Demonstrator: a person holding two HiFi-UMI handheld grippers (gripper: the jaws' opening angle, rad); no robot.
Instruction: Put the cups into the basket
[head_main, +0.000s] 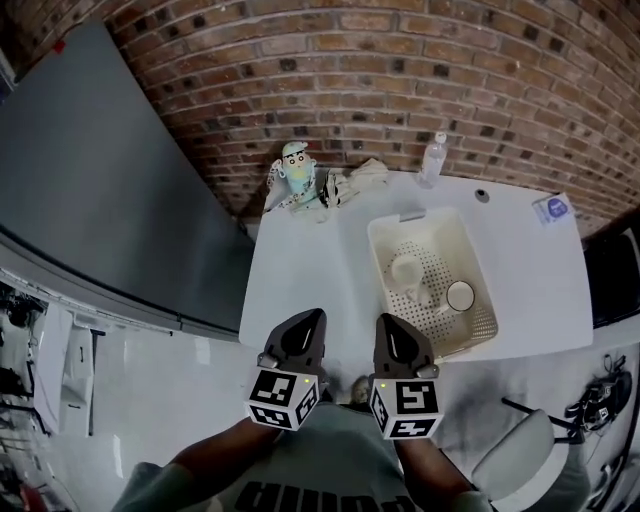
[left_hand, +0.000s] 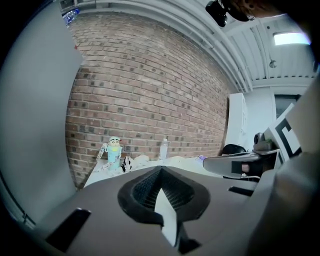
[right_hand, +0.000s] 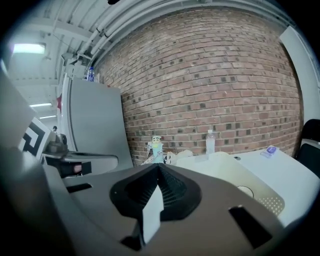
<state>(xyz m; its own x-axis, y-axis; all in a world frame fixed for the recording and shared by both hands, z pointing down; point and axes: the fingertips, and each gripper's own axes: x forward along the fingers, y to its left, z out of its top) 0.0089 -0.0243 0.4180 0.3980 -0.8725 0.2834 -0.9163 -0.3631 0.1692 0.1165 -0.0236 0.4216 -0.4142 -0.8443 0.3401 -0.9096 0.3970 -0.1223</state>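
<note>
Cups (head_main: 406, 270), seemingly two, sit inside the basket (head_main: 380, 256) on the worktop (head_main: 300, 270); left gripper (head_main: 313, 318) and right gripper (head_main: 386, 322) hold their jaws closed, empty.

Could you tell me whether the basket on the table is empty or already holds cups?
Not empty: in the head view the basket holds at least two white cups on its perforated floor.

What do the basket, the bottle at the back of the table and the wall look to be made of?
The basket looks like matte cream plastic: moulded rim, perforated floor. The bottle looks like clear plastic, see-through with a white cap, though glass cannot be ruled out. The wall is rough red-brown brick with visible mortar joints.
</note>
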